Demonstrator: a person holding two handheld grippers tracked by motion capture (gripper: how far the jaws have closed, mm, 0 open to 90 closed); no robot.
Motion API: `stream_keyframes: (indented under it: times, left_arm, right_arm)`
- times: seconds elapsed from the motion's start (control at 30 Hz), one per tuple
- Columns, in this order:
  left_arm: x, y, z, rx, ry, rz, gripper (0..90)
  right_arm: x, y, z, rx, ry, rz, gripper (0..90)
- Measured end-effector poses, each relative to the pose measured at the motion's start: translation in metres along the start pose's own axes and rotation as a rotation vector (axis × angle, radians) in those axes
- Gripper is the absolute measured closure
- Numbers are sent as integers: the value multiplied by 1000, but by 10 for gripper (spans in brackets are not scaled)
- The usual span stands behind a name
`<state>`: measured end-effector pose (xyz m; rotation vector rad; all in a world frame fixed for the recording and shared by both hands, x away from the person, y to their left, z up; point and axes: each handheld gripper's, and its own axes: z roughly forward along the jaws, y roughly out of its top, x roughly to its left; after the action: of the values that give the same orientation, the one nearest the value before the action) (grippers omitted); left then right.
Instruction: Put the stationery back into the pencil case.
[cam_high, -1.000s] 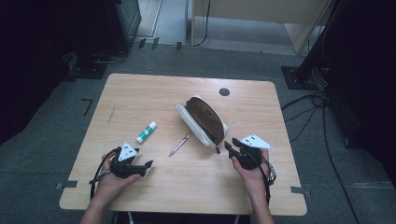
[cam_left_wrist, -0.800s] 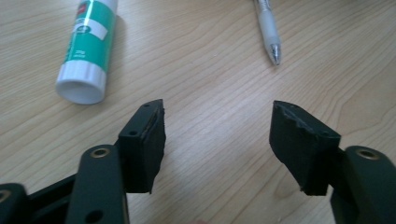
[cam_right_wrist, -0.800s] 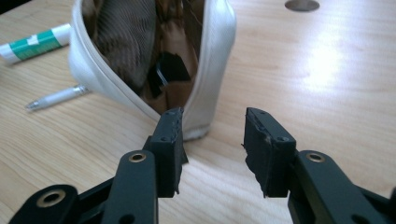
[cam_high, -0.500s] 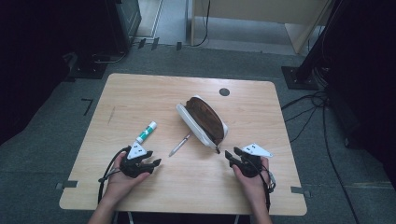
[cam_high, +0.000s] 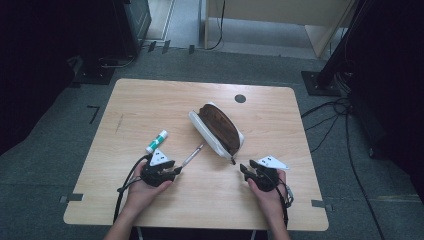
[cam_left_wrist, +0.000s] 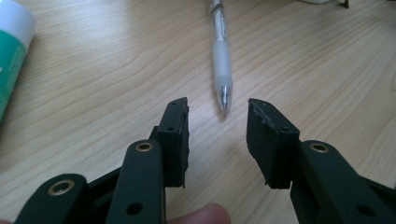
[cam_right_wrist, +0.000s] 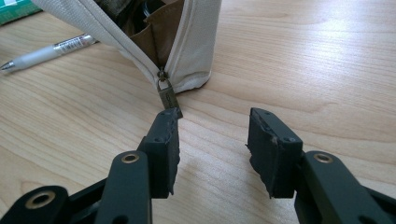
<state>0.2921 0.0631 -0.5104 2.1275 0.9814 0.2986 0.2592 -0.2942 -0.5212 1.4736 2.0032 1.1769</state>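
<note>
left gripper (cam_left_wrist: 218, 135) fingers released before translucent pen (cam_left_wrist: 220, 56); right gripper (cam_right_wrist: 214, 149) fingers released beside canvas pouch (cam_right_wrist: 187, 42).

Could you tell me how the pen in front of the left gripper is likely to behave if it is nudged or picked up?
The pen has a round, slim barrel lying flat on the smooth wooden table, so a sideways nudge would probably roll it. Its frosted grip section may give the open left gripper better purchase than the glossy barrel. It looks stiff and light, unlikely to bend.
</note>
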Motion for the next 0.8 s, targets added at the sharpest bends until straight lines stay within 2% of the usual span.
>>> stream_keyframes:
  times: [0.07, 0.23, 0.27, 0.37, 0.4, 0.63, 0.8]
  left_arm:
    - [-4, 6, 8, 14, 12, 0, 617]
    - [-7, 13, 16, 32, 30, -1, 659]
    - [-7, 14, 17, 34, 37, 1, 696]
    - [-8, 16, 18, 35, 25, 15, 793]
    - [-9, 16, 19, 39, 18, 32, 812]
    - [-5, 13, 15, 50, -31, 24, 822]
    - [-12, 6, 9, 51, -66, 4, 821]
  right_arm:
    - [0, 0, 0, 4, 0, -6, 533]
    - [0, 0, 0, 6, 3, -3, 532]
    - [0, 0, 0, 6, 4, -4, 531]
    - [1, -1, 0, 7, 5, -9, 530]
    - [1, -1, 0, 8, 5, -8, 530]
    - [6, -1, 0, 9, 10, -15, 530]
    - [15, -2, 2, 12, 28, -33, 530]
